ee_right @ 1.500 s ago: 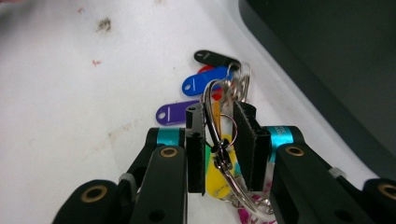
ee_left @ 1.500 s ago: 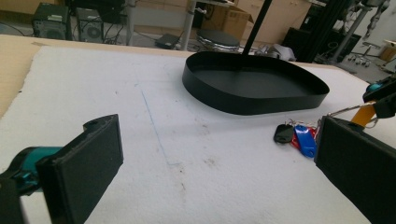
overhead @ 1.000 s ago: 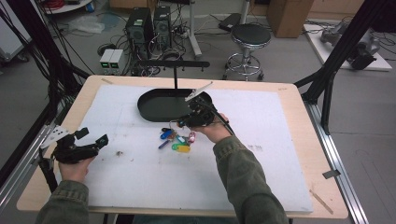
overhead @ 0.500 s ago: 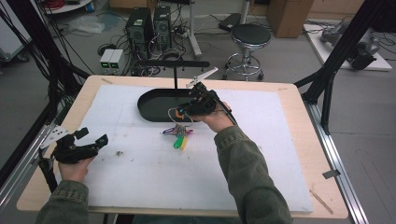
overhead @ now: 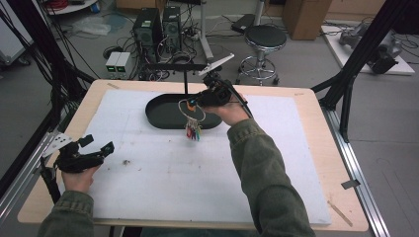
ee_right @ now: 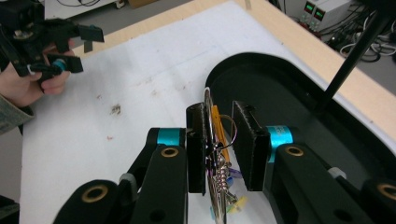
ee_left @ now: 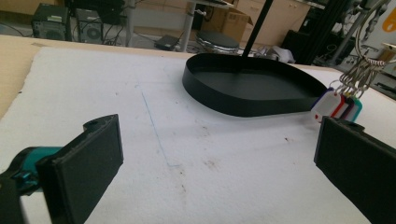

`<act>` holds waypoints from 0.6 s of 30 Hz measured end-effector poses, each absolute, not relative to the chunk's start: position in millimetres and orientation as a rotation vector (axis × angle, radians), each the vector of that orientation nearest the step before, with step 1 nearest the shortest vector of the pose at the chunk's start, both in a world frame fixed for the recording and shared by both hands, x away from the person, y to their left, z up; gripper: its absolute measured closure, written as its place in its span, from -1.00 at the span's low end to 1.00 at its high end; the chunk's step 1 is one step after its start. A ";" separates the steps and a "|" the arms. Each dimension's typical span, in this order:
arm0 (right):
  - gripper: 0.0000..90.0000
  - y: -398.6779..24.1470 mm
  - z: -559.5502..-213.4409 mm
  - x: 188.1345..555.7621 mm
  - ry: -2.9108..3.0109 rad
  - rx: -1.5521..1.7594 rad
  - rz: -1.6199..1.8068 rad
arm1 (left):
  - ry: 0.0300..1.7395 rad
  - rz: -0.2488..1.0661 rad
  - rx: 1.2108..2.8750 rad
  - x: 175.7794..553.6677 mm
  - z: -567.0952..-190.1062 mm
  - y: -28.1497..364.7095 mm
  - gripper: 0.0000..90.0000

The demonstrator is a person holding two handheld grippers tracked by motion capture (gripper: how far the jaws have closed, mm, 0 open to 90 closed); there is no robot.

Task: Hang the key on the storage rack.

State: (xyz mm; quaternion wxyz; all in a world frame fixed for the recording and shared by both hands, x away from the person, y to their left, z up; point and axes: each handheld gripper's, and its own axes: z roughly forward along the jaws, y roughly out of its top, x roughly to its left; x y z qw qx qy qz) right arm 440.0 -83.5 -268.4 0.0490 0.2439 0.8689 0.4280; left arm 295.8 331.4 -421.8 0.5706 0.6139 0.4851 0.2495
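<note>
One key ring (overhead: 189, 111) with coloured tags now hangs off the worktop (overhead: 306, 148), clamped in the right gripper (overhead: 197, 102) jaws at the near rim of the black oval tray (overhead: 160, 112); a second ago the bunch lay on the white mat in front of that tray. The lift looks done, so hanging it on the stand's crossbar (overhead: 173, 66) above the tray seems next. The left gripper (overhead: 96, 147), well left of the tray, holds its jaws apart, empty.

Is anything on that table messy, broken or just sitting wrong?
Nothing looks broken or spilled. The white mat has small dark specks and a faint blue pen line. The key ring hangs from the right hand-held gripper beside the black tray.
</note>
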 end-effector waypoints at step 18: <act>0.80 -68.0 -255.1 478.3 2.629 0.783 1.279 | 1.133 0.566 1.444 297.0 -422.3 330.5 -0.96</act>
